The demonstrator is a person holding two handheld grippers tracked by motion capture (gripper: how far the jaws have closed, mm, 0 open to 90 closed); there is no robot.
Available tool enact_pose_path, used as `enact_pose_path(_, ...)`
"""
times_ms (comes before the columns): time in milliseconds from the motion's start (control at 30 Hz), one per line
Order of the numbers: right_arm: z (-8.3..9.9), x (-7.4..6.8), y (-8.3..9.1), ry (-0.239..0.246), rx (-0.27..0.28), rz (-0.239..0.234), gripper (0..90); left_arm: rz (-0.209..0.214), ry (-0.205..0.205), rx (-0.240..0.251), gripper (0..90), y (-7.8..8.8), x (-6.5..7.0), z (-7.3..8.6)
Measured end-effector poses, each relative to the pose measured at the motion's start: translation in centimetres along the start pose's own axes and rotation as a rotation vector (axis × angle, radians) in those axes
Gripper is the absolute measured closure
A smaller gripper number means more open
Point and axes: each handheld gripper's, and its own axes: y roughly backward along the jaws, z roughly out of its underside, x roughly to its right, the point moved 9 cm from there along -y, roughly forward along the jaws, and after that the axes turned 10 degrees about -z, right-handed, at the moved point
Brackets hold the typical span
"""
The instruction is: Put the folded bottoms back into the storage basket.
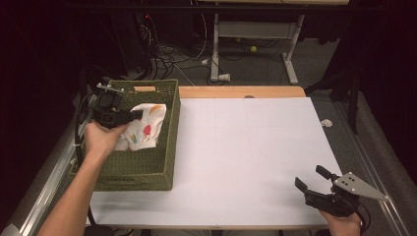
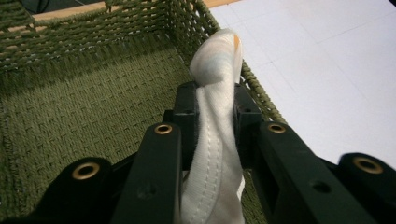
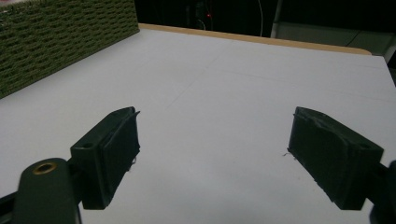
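Green woven basket sits at the table's left edge. Over it, the left gripper has its jaws clamped on a white printed cloth, hanging inside the basket. The step looks like lowering the cloth in; next, the jaws must open. The right gripper rests wide open, holding nothing, near the table's front right corner.

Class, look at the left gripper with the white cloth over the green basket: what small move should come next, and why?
Probably lower a little further, then open. The left gripper is shut on the white cloth, which hangs inside the green basket above its woven floor. The right gripper rests open on the white table, so it plays no part.
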Motion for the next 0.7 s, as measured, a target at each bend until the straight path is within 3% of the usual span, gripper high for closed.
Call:
enact_pose_path(400, 0.0, 0.1, 0.0, -0.003, -0.003, 0.001, 16.7, 0.027, 0.046, -0.038, 74.6, -4.6, -1.2, 0.4)
enact_pose_path(700, 0.0, 0.2, 0.1, -0.001, 0.000, 0.003, 16.7, -0.003, 0.092, -0.056, 74.6, -7.5, -2.8, 0.9)
